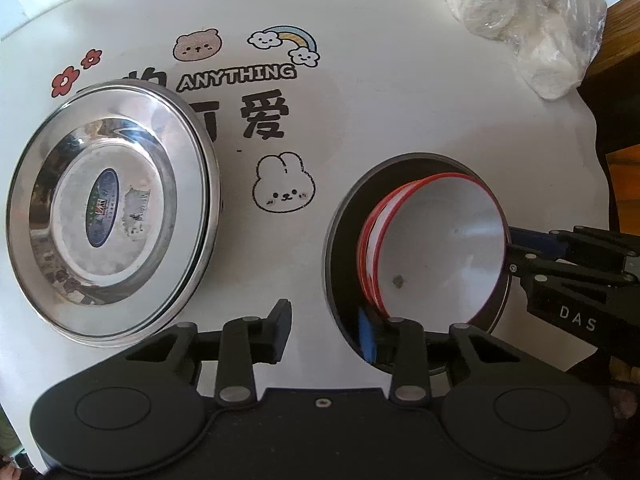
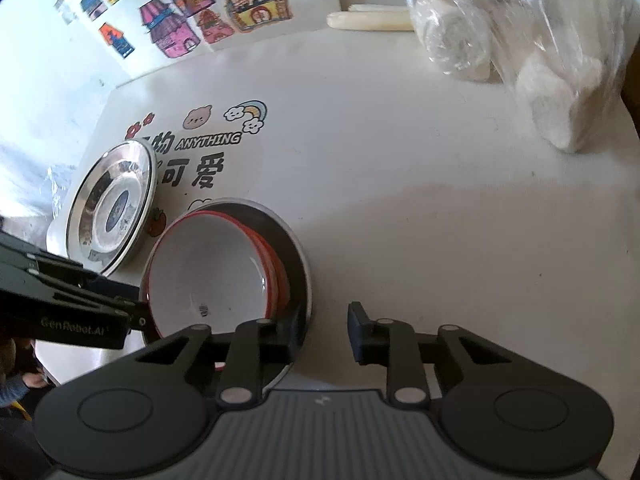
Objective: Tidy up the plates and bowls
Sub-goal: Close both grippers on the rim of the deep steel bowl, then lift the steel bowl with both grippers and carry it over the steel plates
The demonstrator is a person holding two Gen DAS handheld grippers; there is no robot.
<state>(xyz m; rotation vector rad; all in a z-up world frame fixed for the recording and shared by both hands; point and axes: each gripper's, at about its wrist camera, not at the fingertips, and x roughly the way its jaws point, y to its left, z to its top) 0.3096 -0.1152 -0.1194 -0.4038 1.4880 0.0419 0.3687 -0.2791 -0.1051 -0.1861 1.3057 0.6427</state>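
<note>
A round black metal pan sits on the white cartoon-printed surface, and it serves as the landmark here. Inside it rests a stack of white bowls with red rims, tilted so the stack leans toward one side of the pan's wall. To the left of the pan, close beside it without touching, lies a stack of shiny stainless-steel plates with an oval label in the middle. Beyond the pan, at the far right of the surface, is a clear plastic bag of white rolls.

The left claw straddles the pan's near rim: its right finger with the blue pad is inside the pan and its left finger is outside over the surface, the jaws partly apart and not visibly pressing on the wall. The right claw straddles the pan's rim on the opposite side, one finger inside near the bowls and the other outside, also partly apart with no clear clamp.
</note>
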